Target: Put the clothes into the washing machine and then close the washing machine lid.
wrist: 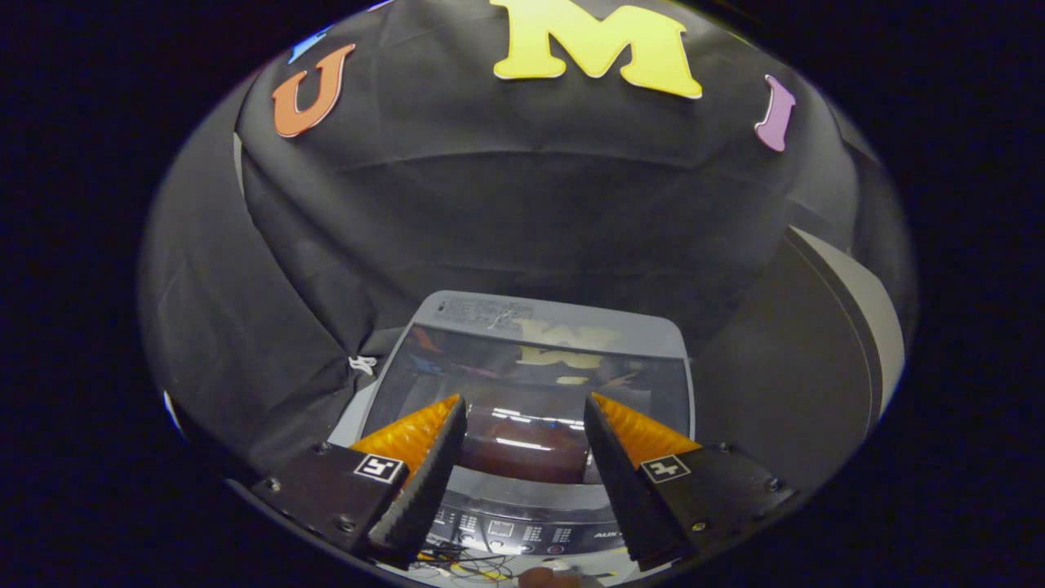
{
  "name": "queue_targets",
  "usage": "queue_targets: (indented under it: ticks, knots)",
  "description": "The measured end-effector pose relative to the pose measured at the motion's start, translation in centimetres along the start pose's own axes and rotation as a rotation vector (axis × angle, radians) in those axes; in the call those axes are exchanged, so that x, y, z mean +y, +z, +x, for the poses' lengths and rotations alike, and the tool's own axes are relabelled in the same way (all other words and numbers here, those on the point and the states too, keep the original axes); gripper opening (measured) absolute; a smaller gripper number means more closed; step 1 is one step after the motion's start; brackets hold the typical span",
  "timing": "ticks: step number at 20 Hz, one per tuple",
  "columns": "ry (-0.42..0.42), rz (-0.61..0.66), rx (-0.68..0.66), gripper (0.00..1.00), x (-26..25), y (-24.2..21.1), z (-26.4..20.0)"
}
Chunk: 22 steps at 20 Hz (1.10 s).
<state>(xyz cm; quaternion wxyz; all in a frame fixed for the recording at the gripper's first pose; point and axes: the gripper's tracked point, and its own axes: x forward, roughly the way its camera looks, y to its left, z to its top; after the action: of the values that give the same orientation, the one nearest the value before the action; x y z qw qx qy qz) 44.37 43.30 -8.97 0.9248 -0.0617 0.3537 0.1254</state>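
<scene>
The hand-held gripper hangs above the washing machine, its two fingers spread wide apart with nothing between them. The washing machine lid lies flat and closed just beyond the fingertips, its dark glass reflecting light. The control panel sits below, between the fingers.

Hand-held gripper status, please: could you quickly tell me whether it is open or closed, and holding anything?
Hand-held gripper: open, fingers spread apart, holding nothing, poised above the washing machine's glass lid, which lies closed.
</scene>
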Motion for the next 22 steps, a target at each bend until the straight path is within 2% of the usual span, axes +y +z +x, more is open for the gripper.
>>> queue_targets:
  ticks: [6, 9, 13, 19, 22]
  knots:
    - [0.000, -0.049, -0.141, 0.92, -0.8, 2.9, -4.1]
    - [0.021, -0.071, -0.235, 0.92, -1.5, 5.1, -7.9]
    - [0.044, -0.075, -0.341, 0.92, -3.2, 5.7, -14.6]
    - [0.100, 0.039, -0.420, 0.92, -5.4, 3.9, -23.9]
    - [0.108, 0.051, -0.470, 0.92, -7.2, 2.6, -27.8]
